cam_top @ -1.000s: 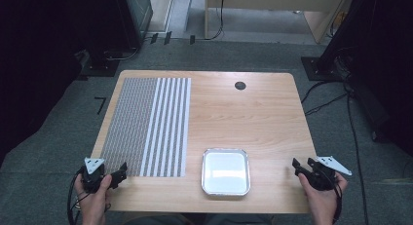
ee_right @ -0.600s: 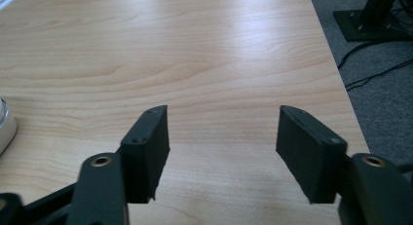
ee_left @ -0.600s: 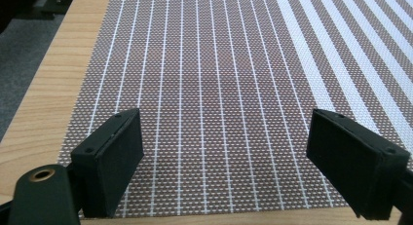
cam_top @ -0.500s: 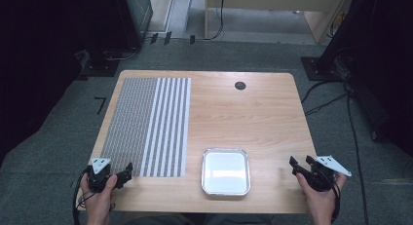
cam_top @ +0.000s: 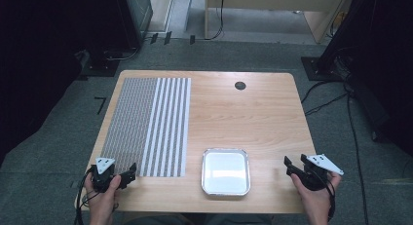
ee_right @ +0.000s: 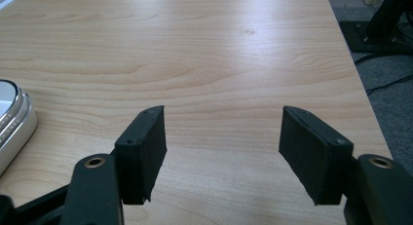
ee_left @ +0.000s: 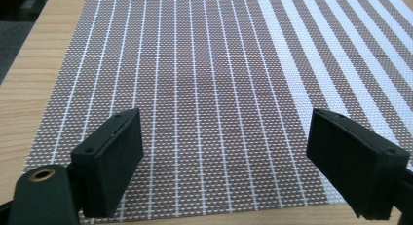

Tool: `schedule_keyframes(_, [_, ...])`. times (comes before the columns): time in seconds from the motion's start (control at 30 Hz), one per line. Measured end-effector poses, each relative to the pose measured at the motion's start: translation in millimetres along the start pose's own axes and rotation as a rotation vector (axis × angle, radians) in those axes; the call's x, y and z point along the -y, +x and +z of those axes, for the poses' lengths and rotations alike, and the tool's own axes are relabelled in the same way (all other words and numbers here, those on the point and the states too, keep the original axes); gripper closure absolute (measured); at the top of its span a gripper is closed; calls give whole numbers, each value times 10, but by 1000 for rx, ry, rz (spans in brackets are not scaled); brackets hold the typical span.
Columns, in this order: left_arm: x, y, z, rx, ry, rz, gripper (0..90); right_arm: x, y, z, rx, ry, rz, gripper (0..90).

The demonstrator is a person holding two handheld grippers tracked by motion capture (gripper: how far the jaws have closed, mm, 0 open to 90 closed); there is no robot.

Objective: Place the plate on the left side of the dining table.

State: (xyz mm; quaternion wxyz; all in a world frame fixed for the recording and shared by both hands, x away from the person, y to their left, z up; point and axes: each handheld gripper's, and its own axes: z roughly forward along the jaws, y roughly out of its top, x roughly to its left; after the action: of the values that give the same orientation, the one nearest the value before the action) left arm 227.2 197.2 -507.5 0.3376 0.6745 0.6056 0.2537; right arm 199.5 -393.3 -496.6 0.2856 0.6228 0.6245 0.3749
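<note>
My left gripper (cam_top: 129,172) is at the table's near left corner, held in a hand, its jaws open over the near edge of a grey woven placemat (cam_top: 146,125) with white stripes. In the left gripper view the gripper (ee_left: 224,157) has nothing between its pads, only the placemat (ee_left: 209,64) beneath. My right gripper (cam_top: 293,162) is at the near right, open over bare wood. Its jaws have just been opening, and the right gripper view (ee_right: 221,147) shows them empty. An empty silver tray (cam_top: 226,150) lies between the two hands.
The light wooden table (cam_top: 253,118) has a round black cable hole (cam_top: 240,85) at the back. The tray's rim (ee_right: 12,122) lies just left of the right jaws. Cables and dark stands sit on the grey carpet around the table.
The left hand has edged slightly right toward the placemat's near corner. The right gripper's jaws stand a little wider apart; that hand stayed in place.
</note>
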Motion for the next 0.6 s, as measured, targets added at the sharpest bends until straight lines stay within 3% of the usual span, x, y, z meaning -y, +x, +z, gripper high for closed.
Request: schedule_keyframes(0.6, [-13,-178,24,43,-8,9,135,-12,102,22,-31,6,2,300])
